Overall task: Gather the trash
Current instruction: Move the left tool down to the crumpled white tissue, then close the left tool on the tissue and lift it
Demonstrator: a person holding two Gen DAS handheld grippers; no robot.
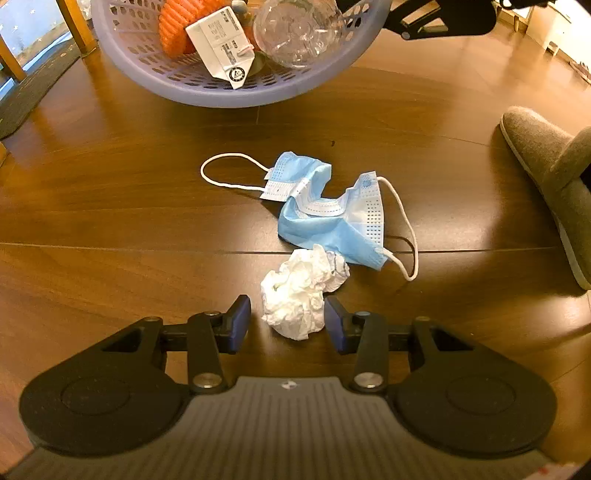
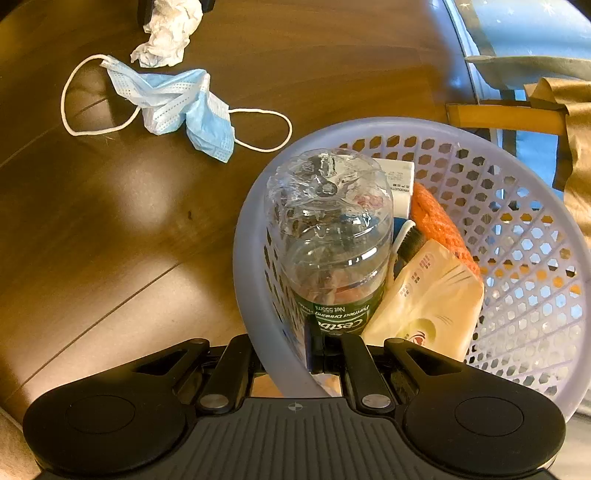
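A crumpled white tissue (image 1: 295, 295) lies on the wooden floor between the fingers of my left gripper (image 1: 288, 325). The jaws are open: the right pad (image 1: 334, 325) is at the tissue's edge and the left pad stands a little clear of it. Just beyond lies a crumpled blue face mask (image 1: 332, 221) with white ear loops. The right wrist view shows the same mask (image 2: 177, 107) and tissue (image 2: 168, 33) at its top left. My right gripper (image 2: 325, 350) is shut on the rim of the lavender basket (image 2: 251, 221), which holds a clear plastic bottle (image 2: 328, 229), an orange net, a carton and a tissue pack.
The basket (image 1: 229, 92) sits at the far side of the left wrist view. A grey slipper (image 1: 546, 177) lies at the right. A wooden chair leg (image 1: 77, 26) and a dark mat (image 1: 33, 85) are at the far left. A gold cloth (image 2: 576, 147) hangs beyond the basket.
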